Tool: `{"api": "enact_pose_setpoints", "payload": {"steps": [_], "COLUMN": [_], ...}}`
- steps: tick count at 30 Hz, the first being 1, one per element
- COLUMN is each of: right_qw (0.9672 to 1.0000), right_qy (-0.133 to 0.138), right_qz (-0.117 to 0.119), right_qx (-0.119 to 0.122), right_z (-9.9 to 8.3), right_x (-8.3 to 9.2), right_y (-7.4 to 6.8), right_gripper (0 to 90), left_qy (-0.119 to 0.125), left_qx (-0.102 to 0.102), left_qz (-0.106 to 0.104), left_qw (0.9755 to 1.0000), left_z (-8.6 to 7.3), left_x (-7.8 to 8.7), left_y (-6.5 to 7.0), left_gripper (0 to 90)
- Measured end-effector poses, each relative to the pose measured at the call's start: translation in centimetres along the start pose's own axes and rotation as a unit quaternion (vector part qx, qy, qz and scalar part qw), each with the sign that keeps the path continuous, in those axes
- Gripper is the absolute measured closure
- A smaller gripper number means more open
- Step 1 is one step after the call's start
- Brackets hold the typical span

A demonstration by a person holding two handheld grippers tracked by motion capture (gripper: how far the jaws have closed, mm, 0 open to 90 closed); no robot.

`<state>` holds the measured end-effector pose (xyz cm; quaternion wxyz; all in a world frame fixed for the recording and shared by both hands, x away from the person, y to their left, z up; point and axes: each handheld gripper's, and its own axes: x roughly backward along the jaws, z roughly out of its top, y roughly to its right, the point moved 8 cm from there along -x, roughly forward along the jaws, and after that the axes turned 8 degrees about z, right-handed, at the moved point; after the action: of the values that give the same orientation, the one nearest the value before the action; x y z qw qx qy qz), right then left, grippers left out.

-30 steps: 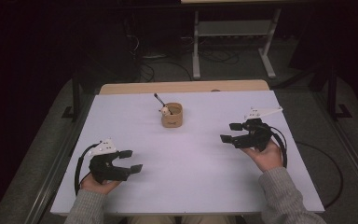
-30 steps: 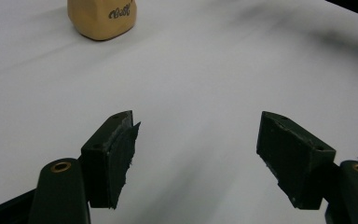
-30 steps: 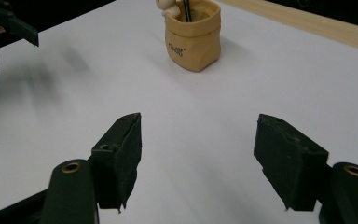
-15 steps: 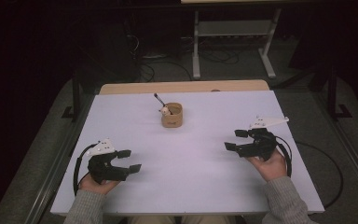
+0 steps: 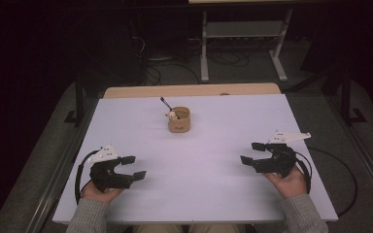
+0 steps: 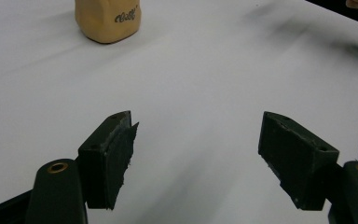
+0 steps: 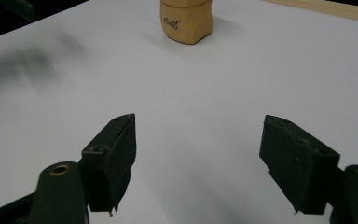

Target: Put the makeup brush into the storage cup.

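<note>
- Since the earlier frames, the right gripper (image 5: 251, 152) has been drawn back from farther up the right side of the table (image 5: 213, 204) towards its near right corner and lowered; its jaws have just been opening, with nothing between them.
- By contrast, the left gripper (image 5: 133, 167) is seen unmoved near the near left corner of the table, held in the person's left hand (image 5: 99, 191).
- Both pairs of jaws are shown spread wide apart in the gripper views, and bare white table surface is seen between the pads of the left gripper (image 6: 198, 158) and of the right gripper (image 7: 198, 158).
- A tan cup (image 5: 179, 120) is placed upright on the far half of the table, near its middle line and well apart from both grippers; dark lettering is borne on its side, as shown in the left gripper view (image 6: 107, 21) and the right gripper view (image 7: 186, 21).
- A dark-handled stick (image 5: 166, 103) with a pale rounded end is seen leaning out of the cup towards the far left.
- A strip of bare wood (image 5: 194, 90) is exposed along the far edge of the table, beyond the white covering.
</note>
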<state>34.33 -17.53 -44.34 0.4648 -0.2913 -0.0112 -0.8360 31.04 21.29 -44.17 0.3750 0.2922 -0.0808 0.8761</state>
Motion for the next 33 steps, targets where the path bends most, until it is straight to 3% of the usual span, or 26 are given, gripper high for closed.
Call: {"api": "enact_pose_setpoints", "payload": {"steps": [33], "right_qw": [0.9999], "right_qy": [0.0], "right_qz": [0.004], "right_qx": [-0.011], "right_z": [-3.2], "right_x": [0.2], "right_y": [-1.1], "right_gripper": [24.8], "left_qy": [-0.006], "left_qx": [0.009], "left_qz": [0.003], "left_qw": [0.9999], "left_z": [-1.1], "left_x": [0.1], "left_y": [-0.1], "left_gripper": [24.8]}}
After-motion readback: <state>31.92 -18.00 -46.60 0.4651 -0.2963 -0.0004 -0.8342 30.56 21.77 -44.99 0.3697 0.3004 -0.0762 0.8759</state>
